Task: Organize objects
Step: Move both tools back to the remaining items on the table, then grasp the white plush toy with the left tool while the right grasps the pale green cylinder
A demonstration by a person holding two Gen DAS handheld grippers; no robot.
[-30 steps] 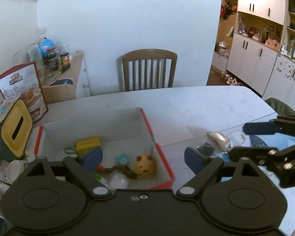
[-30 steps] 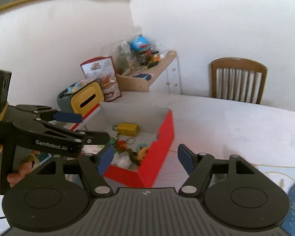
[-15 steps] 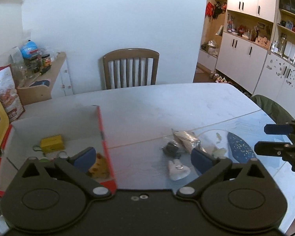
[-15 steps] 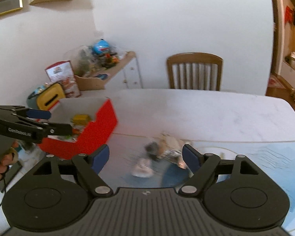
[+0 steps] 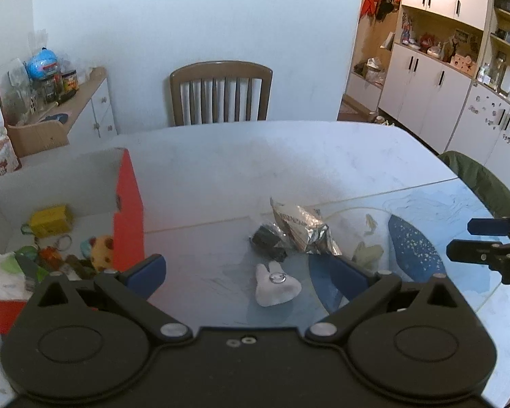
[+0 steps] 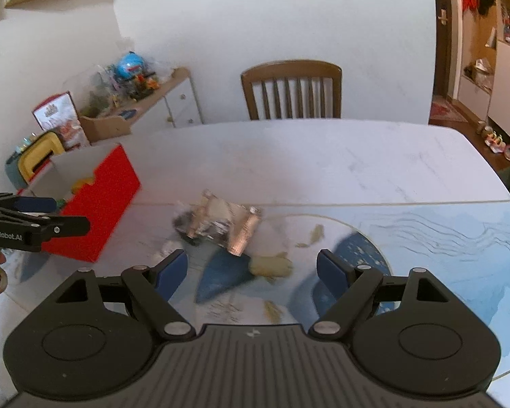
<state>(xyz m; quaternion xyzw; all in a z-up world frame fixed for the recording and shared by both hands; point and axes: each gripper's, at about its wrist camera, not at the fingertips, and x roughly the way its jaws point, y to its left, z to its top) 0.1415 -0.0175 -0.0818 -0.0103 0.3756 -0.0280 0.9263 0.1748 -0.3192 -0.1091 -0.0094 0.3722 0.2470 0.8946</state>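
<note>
Loose items awaited on the table (image 5: 221, 156)

Both the left hand-held gripper (image 5: 248, 275) and right hand-held gripper (image 6: 251, 270) are held wide and empty; the white plush (image 5: 276, 284) is left near, right of the red box (image 5: 127, 210).

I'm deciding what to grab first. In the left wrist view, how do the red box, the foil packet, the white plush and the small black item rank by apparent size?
1. Red box, clearly largest.
2. Foil packet.
3. White plush and small black item: these look alike, and the plush lies nearer the camera, so I won't rank them.
</note>
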